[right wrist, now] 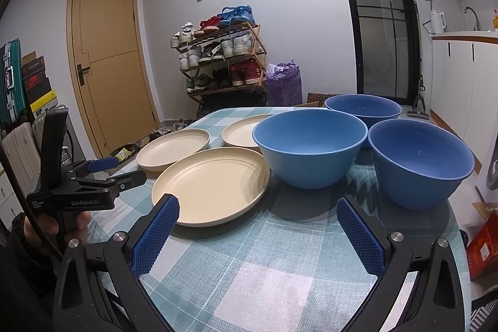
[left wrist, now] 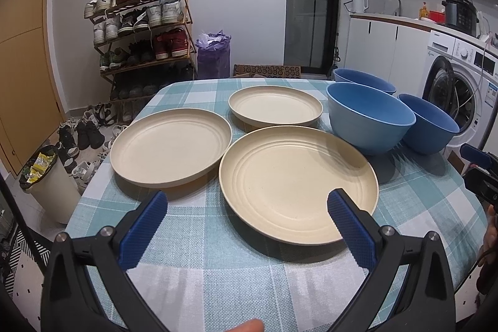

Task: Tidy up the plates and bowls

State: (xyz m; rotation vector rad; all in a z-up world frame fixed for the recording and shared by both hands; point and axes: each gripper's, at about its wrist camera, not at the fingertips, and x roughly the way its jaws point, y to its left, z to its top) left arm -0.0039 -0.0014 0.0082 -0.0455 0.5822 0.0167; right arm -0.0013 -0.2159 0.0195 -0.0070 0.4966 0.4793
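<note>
On the checked tabletop, plates sit left, bowls right. The left gripper, jaws apart, is nearest the front plate; the right gripper is likewise spread, empty.

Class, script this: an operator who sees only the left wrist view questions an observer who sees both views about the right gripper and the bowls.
Operator: Is the right gripper open?
Observer: Yes, the right gripper has its jaws wide apart and holds nothing.
Operator: Is the far bowl empty?
Observer: Yes, the far bowl shows a bare blue inside.
</note>
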